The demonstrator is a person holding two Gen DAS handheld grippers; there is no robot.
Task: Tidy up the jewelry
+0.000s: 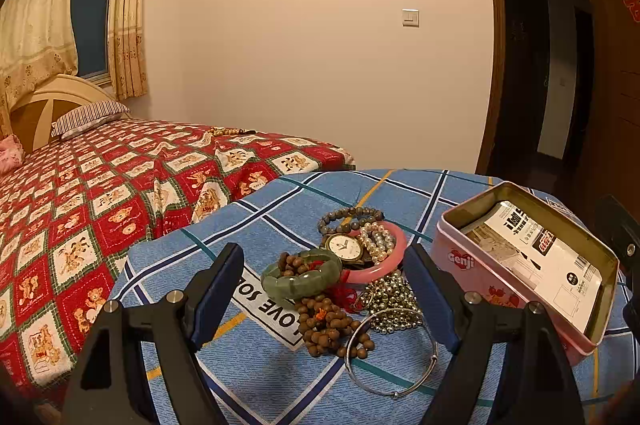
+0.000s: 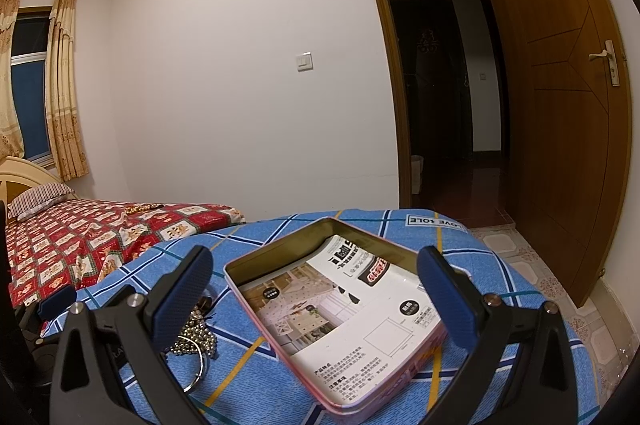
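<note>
Jewelry pile [image 1: 344, 277] crowds the tin [image 1: 520, 289]; blue cloth [image 1: 256, 225] leftward lies bare.

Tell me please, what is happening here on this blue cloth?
A person holds two grippers over a jewelry pile. The left gripper is open around the pile, gripping nothing. The right gripper is open over the pink tin, which holds only a printed paper. No jewelry is in the tin yet.

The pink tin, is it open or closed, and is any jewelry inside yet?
Open: the pink tin has no lid on and only a printed paper shows inside. The jewelry lies heaped beside it.
</note>
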